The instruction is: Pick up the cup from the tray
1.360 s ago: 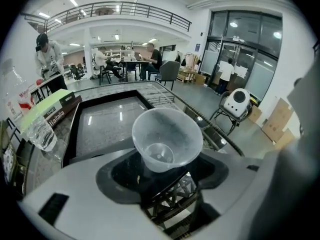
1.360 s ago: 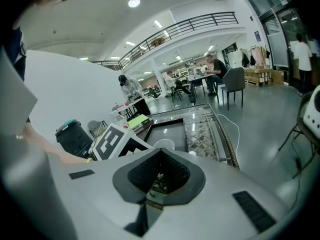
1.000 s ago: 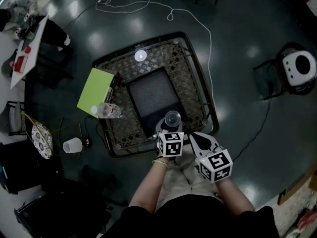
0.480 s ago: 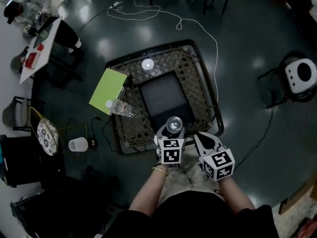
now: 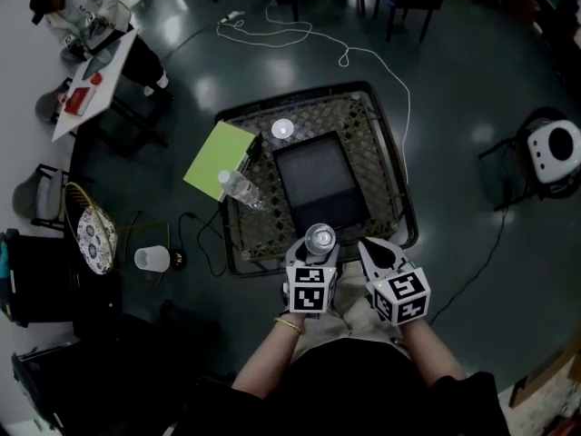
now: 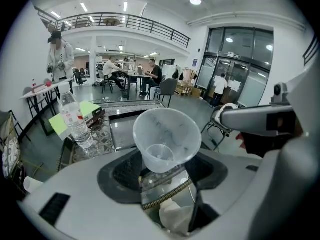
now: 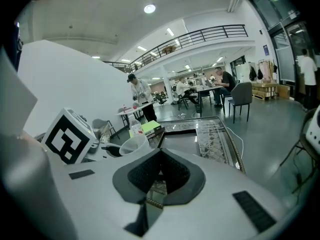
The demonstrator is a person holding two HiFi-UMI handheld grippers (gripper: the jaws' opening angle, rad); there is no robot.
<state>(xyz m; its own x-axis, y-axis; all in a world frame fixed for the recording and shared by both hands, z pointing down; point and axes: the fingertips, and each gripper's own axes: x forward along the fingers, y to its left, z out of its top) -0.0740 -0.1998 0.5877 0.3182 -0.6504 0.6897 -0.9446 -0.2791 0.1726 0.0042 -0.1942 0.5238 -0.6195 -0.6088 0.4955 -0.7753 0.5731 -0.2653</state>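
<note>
Wicker table (image 5: 383, 166) bears tray (image 5: 322, 182), bottle (image 5: 241, 190), green box (image 5: 217, 158); left fingers (image 6: 75, 194) clamp cup (image 6: 167, 136).

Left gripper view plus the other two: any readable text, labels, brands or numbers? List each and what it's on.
No text can be read in any view.
Water bottle label: red and white print, too blurred to read.
Green box, dark edge: pale marks, too small to read.
Marker cube: black-and-white square pattern only, no letters or digits.
</note>
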